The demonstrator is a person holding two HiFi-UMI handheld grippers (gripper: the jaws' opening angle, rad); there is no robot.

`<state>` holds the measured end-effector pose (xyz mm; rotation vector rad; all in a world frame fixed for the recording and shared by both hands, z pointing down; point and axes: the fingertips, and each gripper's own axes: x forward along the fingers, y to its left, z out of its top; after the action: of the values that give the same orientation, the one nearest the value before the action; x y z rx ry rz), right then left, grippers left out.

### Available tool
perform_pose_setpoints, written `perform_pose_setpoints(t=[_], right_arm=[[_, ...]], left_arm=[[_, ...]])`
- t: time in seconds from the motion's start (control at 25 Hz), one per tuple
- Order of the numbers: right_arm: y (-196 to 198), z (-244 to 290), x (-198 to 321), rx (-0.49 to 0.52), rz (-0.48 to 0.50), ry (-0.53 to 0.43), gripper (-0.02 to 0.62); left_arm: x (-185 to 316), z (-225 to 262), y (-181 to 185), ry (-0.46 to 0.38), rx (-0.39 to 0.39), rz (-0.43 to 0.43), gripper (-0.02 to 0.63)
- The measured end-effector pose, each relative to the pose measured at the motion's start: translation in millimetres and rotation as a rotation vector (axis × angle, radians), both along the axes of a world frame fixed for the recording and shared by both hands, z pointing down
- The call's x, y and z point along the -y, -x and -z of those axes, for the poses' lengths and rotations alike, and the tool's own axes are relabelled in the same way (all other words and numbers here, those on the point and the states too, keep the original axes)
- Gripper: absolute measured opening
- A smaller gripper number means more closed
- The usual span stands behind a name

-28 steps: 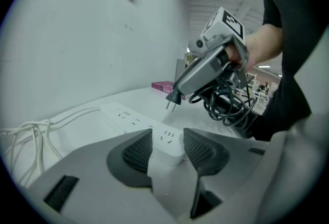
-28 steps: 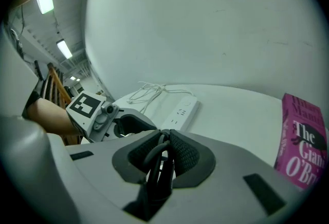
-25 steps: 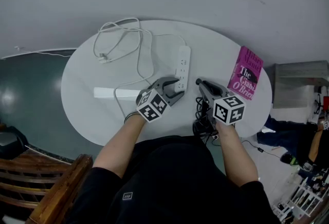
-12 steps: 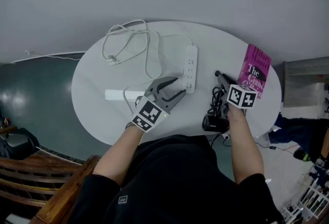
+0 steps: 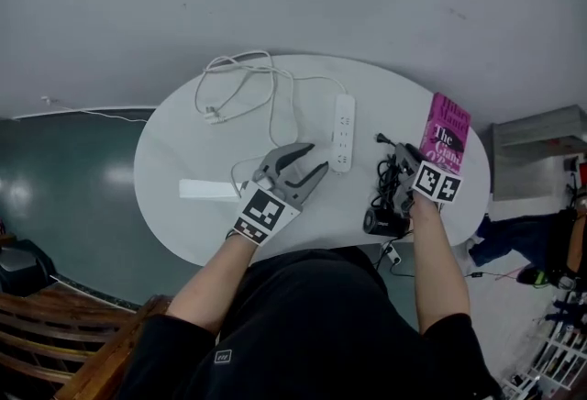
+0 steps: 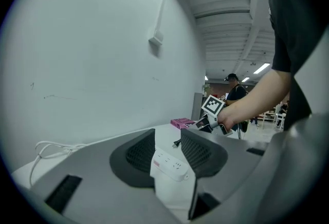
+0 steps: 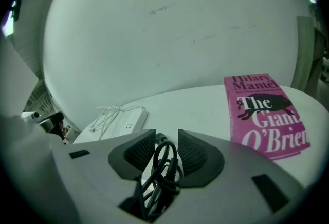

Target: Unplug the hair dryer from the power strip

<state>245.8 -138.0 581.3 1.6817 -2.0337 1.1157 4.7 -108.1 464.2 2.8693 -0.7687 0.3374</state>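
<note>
On the white table (image 5: 183,205) lie a pink book (image 5: 444,143) reading "Hilary Mantel, The Giant, O'Brien", a white power strip (image 5: 343,132) and, at the near edge, the black hair dryer (image 5: 381,222). Just narrowing, the left gripper (image 5: 315,160) gapes empty, while the right gripper (image 7: 166,148), just opening, loosely straddles the coiled cord (image 7: 162,171).

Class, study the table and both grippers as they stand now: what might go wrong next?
1. The black cord loops between the right gripper's jaws, which have just been opening. Withdrawing may snag it and drag it along.
2. The hair dryer sits at the table's near edge, so a tug on the cord could pull it off.
</note>
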Motion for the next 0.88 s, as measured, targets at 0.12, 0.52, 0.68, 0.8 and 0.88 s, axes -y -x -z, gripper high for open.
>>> perform_pose_setpoints(t=[0.12,0.52,0.68,0.8,0.88], right_arm=[[-16.5,22.4,-8.1,-0.001,-0.045,-0.065,0.120],[-34.1,97.1,-26.2,0.028,-0.008,-0.297,0.117],[-34.8,121.9,-39.2,0.098,0.009,-0.342,0.079],[-35.0,149.3,-40.1,0.115,0.055,-0.415,0.068],[-33.8,173.8,-37.3,0.102,0.107,-0.482,0.068]], left_arm=[[-1.7,12.0,-0.1,-0.019,-0.020,-0.001,0.153],[-4.4,39.9,-10.8,-0.063,-0.008,0.122,0.138],[-9.3,54.5,-19.4,-0.046,0.018,0.208,0.118],[-11.2,72.3,-28.3,-0.070,0.034,0.262,0.107],[-9.1,87.8,-35.5,-0.098,0.044,0.294,0.106]])
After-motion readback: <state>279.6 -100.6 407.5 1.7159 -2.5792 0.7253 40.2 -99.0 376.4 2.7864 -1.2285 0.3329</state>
